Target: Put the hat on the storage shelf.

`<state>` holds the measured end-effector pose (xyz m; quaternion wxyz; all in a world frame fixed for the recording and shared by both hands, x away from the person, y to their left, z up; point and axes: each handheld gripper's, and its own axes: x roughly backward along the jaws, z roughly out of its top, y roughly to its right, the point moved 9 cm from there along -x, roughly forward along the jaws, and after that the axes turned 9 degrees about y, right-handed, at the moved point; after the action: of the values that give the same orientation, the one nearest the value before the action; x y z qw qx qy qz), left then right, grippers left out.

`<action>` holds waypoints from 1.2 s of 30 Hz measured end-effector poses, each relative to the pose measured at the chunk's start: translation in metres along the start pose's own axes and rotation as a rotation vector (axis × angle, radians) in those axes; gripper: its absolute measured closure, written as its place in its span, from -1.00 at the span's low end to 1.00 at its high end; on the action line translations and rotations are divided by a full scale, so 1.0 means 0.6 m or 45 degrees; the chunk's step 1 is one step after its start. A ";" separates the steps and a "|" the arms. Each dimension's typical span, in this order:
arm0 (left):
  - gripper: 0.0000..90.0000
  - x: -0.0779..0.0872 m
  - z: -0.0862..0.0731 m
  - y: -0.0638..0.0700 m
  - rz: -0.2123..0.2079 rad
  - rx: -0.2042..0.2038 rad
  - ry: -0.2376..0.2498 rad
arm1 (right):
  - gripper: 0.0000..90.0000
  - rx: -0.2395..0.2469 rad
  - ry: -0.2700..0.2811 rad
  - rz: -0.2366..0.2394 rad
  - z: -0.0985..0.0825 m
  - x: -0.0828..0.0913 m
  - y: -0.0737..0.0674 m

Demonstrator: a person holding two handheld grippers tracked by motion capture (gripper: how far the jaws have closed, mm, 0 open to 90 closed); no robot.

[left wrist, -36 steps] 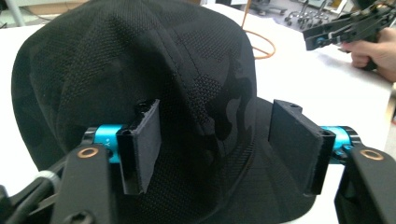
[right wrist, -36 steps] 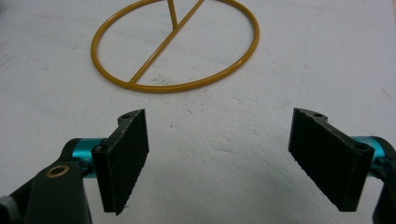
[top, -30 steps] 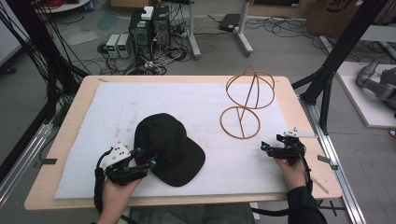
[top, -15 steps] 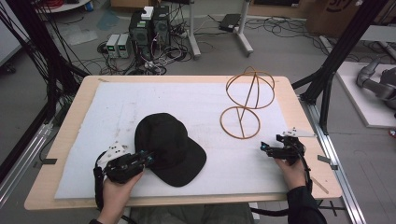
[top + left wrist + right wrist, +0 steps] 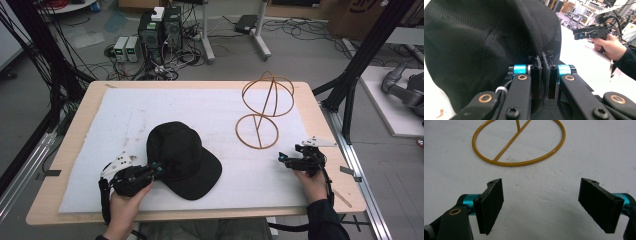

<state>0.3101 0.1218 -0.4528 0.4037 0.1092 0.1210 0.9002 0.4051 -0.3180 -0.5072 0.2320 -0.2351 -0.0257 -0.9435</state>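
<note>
A black cap (image 5: 182, 157) lies crown up on the white mat (image 5: 150, 110), its brim pointing toward the near right. My left gripper (image 5: 159, 169) reaches in from the near left and is shut on the cap's rear edge. In the left gripper view, the left gripper (image 5: 545, 75) pinches a fold of the cap (image 5: 481, 45) between its pads. My right gripper (image 5: 282, 159) rests on the mat at the right, and in its own view the right gripper (image 5: 541, 202) stands wide open with nothing between its jaws. A gold wire hat stand (image 5: 262, 107) stands just beyond it, with the stand's base ring (image 5: 517, 165) on the mat.
The mat covers most of a wooden table (image 5: 320, 120). Black frame posts (image 5: 350, 95) rise at the table's right side. Computers and cables (image 5: 160, 30) sit on the floor beyond the far edge. The other hand with its gripper (image 5: 586, 32) shows far off in the left gripper view.
My left gripper has edged slightly right, in against the cap's rear edge. The cap, the wire stand and the right gripper have stayed put.
</note>
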 end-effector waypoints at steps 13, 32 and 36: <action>0.94 -0.011 0.041 0.047 -0.105 -0.071 0.049 | -0.56 0.001 -0.003 0.000 0.000 0.000 -0.001; 0.94 -0.014 0.158 0.107 -0.178 -0.146 0.199 | -0.56 0.034 -0.023 0.000 -0.002 -0.002 -0.005; 0.94 -0.023 0.184 0.121 -0.203 -0.166 0.206 | -0.56 0.042 -0.028 0.001 -0.003 -0.003 -0.005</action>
<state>0.3004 0.0790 -0.3271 0.4690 -0.0004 0.1026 0.8772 0.4046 -0.3146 -0.5093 0.2360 -0.2418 -0.0436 -0.9402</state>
